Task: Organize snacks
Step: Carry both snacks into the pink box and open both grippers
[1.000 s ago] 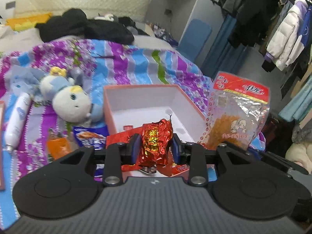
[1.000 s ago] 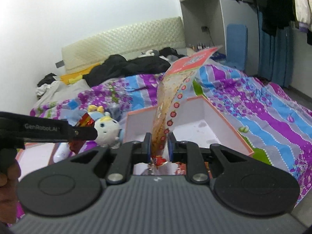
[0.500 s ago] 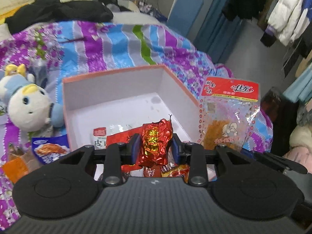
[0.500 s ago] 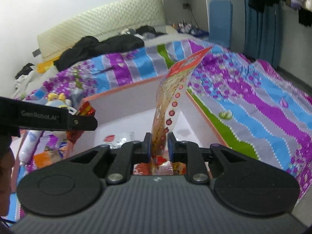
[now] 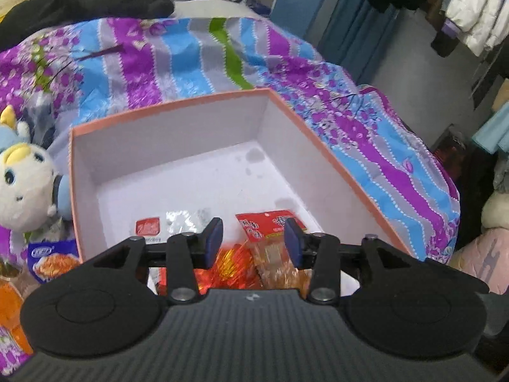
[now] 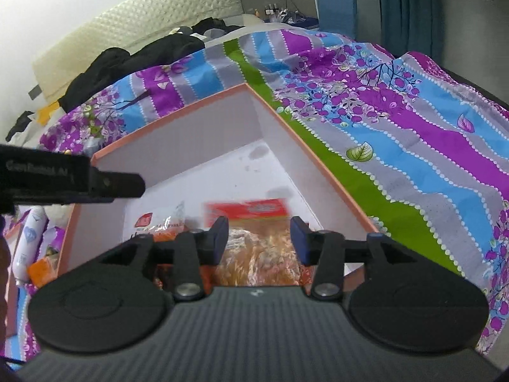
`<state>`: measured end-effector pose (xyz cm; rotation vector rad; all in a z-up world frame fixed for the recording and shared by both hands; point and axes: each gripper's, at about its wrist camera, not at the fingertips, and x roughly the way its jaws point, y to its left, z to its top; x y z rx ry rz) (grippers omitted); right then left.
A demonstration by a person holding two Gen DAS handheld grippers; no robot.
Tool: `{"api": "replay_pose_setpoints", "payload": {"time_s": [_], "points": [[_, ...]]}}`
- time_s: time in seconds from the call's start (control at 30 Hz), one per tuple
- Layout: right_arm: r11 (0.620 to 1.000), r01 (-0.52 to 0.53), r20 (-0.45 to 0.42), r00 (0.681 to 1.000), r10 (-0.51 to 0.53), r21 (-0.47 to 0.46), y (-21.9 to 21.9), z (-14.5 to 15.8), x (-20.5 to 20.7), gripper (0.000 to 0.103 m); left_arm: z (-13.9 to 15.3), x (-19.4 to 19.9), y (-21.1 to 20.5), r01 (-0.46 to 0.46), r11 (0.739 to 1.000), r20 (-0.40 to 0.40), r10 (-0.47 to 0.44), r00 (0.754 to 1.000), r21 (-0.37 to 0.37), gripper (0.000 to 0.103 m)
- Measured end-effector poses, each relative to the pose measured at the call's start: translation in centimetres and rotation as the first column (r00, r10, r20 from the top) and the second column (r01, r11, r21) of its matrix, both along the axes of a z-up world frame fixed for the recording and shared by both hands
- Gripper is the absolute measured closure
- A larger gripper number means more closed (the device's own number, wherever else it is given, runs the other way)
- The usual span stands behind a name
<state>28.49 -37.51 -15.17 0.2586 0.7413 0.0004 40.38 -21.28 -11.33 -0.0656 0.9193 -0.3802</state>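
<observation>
A pink-rimmed box [image 5: 321,149] with a white inside lies on the bed. My left gripper [image 5: 253,238] hangs over its near end, its jaws opening and nothing pressed between them. Below it lie a red foil snack [image 5: 229,273], partly hidden by the gripper body, and a clear bag with a red header [image 5: 270,222]. A silver packet with a red label [image 5: 152,226] lies beside them. My right gripper [image 6: 259,238] is also opening, and the clear bag [image 6: 251,210] lies loose and blurred in the box [image 6: 305,146] under it. One of the left gripper's fingers [image 6: 121,184] reaches in from the left.
A white and blue plush toy [image 5: 22,178], a blue snack packet [image 5: 47,254] and an orange packet [image 5: 9,302] lie left of the box. A white tube [image 6: 28,232] lies there too. Black clothes [image 5: 79,0] are piled far back. The bed's edge drops off at right.
Both grippers came down over the near end of the box and opened. The red foil snack left the left jaws and the clear bag left the right jaws; both now lie in the box.
</observation>
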Motion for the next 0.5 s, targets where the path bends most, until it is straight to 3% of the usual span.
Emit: {"api": "replay_pose_setpoints", "payload": {"time_s": [0.2, 0.5], "points": [[1.000, -0.010, 0.031, 0.999, 0.010, -0.012, 0.4, 1.4, -1.2, 0.057, 1.7, -1.5, 0.3, 0.009, 1.000, 0.030, -0.009, 1.000, -0.002, 0.052], [1.000, 0.000, 0.115, 0.993, -0.002, 0.019, 1.3, 5.6, -5.5, 0.057, 7.5, -7.8, 2.6, 0.002, 1.000, 0.131, 0.000, 0.991, -0.016, 0.052]]}}
